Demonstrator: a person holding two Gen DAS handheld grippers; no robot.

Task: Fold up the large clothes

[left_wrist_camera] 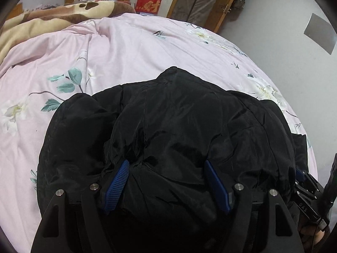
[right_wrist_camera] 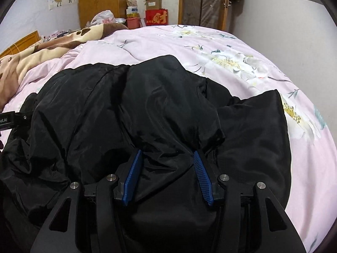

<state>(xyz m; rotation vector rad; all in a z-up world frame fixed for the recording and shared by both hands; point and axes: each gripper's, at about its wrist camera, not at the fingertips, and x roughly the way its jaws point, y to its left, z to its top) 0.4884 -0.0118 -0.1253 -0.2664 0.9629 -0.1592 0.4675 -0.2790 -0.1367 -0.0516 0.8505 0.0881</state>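
Note:
A large black padded jacket (left_wrist_camera: 179,116) lies bunched on a pink flowered bed cover (left_wrist_camera: 126,42). My left gripper (left_wrist_camera: 166,164) has its blue fingers (left_wrist_camera: 118,185) pressed into the near edge of the jacket, with a thick fold of black fabric between them. In the right wrist view the same jacket (right_wrist_camera: 126,105) fills the lower middle. My right gripper (right_wrist_camera: 167,154) also has a fold of the jacket bunched between its blue fingers (right_wrist_camera: 201,177). The fingertips of both grippers are buried in the fabric. The right gripper also shows at the lower right of the left wrist view (left_wrist_camera: 305,189).
A brown and cream blanket (left_wrist_camera: 52,14) lies at the far left of the bed. Boxes and a red carton (left_wrist_camera: 148,4) stand beyond the bed by a wooden wardrobe (right_wrist_camera: 202,2). The bed's right edge drops to a grey floor (left_wrist_camera: 294,63).

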